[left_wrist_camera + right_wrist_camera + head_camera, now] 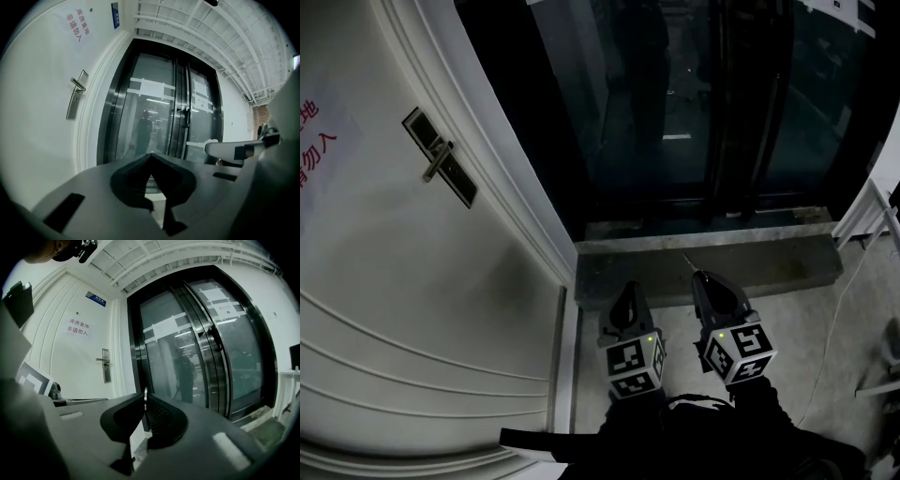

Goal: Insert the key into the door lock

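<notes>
The white door (403,309) fills the left of the head view, and its lock plate with a lever handle (441,169) sits high on it. That lock plate (106,365) shows far ahead and left in the right gripper view. My right gripper (703,277) is shut on a thin metal key (146,398), whose blade (688,262) sticks out past the tips. My left gripper (629,287) hangs beside it, shut with nothing in it (151,155). Both grippers are low, in front of the threshold and well short of the lock (75,97).
Dark glass sliding doors (694,103) stand right of the white door, with a grey concrete step (712,262) at their foot. A red sign (77,327) and a blue plate (95,299) are on the white door. A white frame (872,216) stands at the far right.
</notes>
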### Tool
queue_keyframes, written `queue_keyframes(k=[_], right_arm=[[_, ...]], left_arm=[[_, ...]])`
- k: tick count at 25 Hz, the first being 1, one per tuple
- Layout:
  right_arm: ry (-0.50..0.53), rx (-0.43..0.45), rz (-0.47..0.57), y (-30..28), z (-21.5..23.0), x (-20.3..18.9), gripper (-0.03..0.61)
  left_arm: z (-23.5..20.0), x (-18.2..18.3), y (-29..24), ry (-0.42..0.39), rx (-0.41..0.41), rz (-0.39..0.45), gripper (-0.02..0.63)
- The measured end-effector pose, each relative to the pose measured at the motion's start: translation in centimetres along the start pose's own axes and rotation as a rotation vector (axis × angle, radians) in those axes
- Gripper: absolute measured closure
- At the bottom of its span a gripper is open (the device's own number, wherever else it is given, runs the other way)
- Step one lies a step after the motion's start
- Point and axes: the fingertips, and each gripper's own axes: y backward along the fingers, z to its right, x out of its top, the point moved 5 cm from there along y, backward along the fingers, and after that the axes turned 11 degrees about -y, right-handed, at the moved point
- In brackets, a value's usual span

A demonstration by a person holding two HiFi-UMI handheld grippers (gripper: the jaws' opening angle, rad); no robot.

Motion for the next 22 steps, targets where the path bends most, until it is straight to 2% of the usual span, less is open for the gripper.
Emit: queue_keyframes(k=[6,15,22], right_arm=[[0.0,-0.01,0.015,-4.7,1.5,0.8,0.566],[0.005,0.008,0.029,-15.0,1.8,2.9,0.566],[0.017,0.08,-0.001,-22.5,-0.4,2.9,0.566]], left_arm=[[-1.7,0.6,-4.8,-0.012,-0.01,0.01,0.612],[-7.7,3.2,-13.3,-0.029,0.014,0.028,0.612],[-13.7,4.4,-16.5,-0.018,0.089,0.031,0.612]])
